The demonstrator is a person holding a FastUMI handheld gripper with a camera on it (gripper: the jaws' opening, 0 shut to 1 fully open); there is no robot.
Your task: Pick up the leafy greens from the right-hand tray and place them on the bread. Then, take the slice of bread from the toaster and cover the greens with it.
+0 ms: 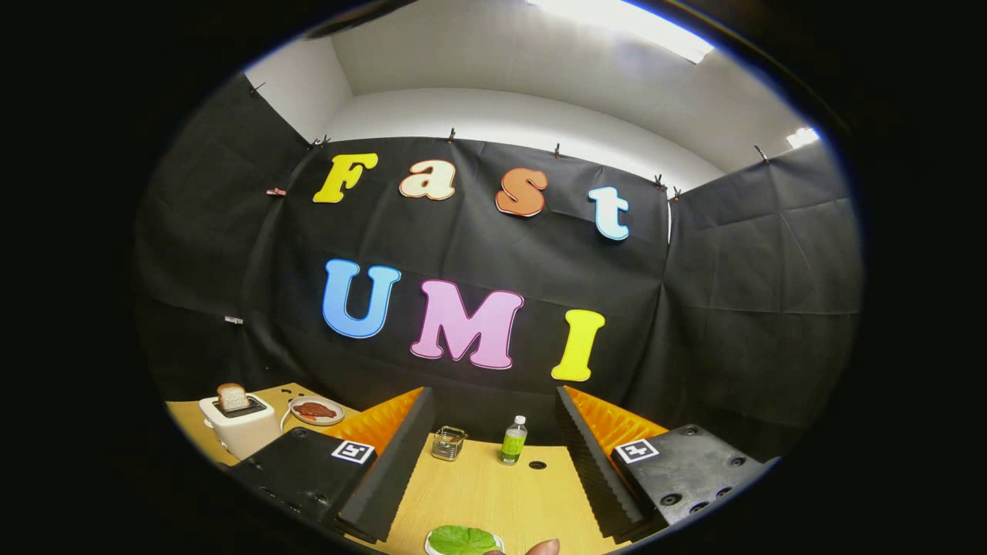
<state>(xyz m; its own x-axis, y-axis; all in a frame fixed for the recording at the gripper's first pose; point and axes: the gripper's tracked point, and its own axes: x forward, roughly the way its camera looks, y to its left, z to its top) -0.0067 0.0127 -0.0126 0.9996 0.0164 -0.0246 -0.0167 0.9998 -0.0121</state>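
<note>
The gripper hangs above a wooden table, and its two fingers stand wide apart with nothing between them. The jaws are open.

Low between the fingers, close to the near edge of the table, the leafy greens lie on a small white tray. Just beside the tray, a fingertip of a person comes into the picture.

Beyond the fingers, near the far side of the table, a small glass container stands, and next to it a little bottle with a green label and a white cap. They are near each other but not touching.

To the left, beyond the left finger, a white toaster stands with a slice of bread upright in its slot. Just beside the toaster there is a plate with something reddish-brown on it; what it is, I cannot tell.
</note>
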